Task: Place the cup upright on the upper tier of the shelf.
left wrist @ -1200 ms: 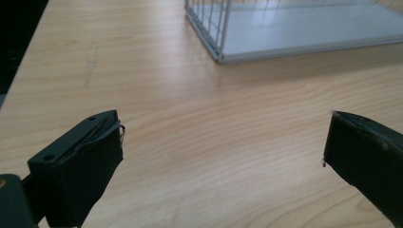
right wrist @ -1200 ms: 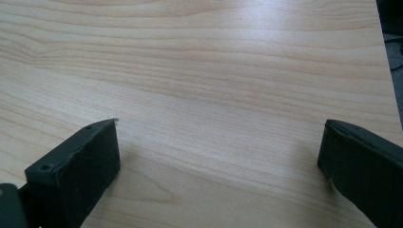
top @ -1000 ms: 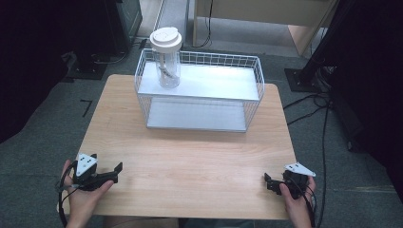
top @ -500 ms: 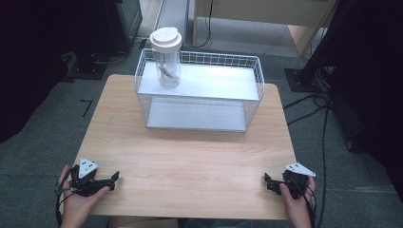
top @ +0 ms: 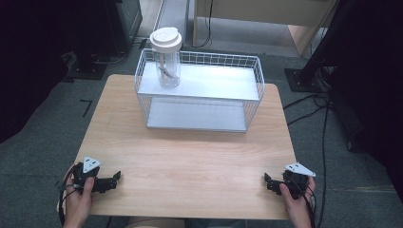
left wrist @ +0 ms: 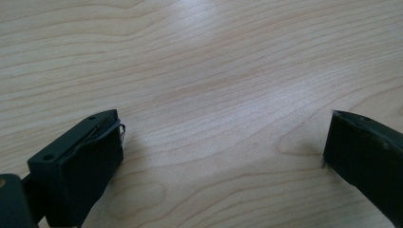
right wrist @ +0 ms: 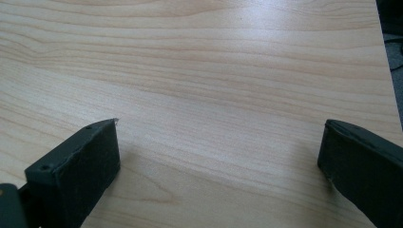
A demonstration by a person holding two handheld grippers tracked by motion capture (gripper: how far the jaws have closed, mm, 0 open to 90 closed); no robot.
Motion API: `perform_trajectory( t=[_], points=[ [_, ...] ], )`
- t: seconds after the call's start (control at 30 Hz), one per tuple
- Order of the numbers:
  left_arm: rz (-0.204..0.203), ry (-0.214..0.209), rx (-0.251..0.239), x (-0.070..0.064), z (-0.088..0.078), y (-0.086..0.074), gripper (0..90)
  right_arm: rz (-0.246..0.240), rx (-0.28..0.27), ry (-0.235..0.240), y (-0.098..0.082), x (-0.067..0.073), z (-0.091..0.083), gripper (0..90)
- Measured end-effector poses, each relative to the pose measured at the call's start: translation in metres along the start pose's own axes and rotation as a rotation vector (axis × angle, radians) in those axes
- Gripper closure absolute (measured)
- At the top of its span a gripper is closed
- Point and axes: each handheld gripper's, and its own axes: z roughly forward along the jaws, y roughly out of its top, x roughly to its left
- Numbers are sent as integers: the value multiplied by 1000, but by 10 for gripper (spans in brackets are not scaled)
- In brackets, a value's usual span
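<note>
Resting low at the frame's bottom corners, jaws released and grasping nothing: left gripper (top: pixel 115 178), right gripper (top: pixel 267 182); sitting upper centre, one wire basket (top: pixel 252 102) holding one lidded cup (top: pixel 166 58).

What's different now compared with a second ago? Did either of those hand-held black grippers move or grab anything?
The left gripper slid back toward the near table edge and turned, so its jaws now point along the edge. It grabbed nothing; its jaws are open over bare wood. The right gripper, the white wire basket and the clear lidded cup inside it stayed put.
</note>
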Motion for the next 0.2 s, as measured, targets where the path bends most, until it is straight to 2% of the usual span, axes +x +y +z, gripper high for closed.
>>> perform_trajectory(
  t=[0.2],
  points=[
    [4, -5, -2, -1, 1, 1, 0, 1, 1, 0, 0, 0, 0, 0]
  ],
)
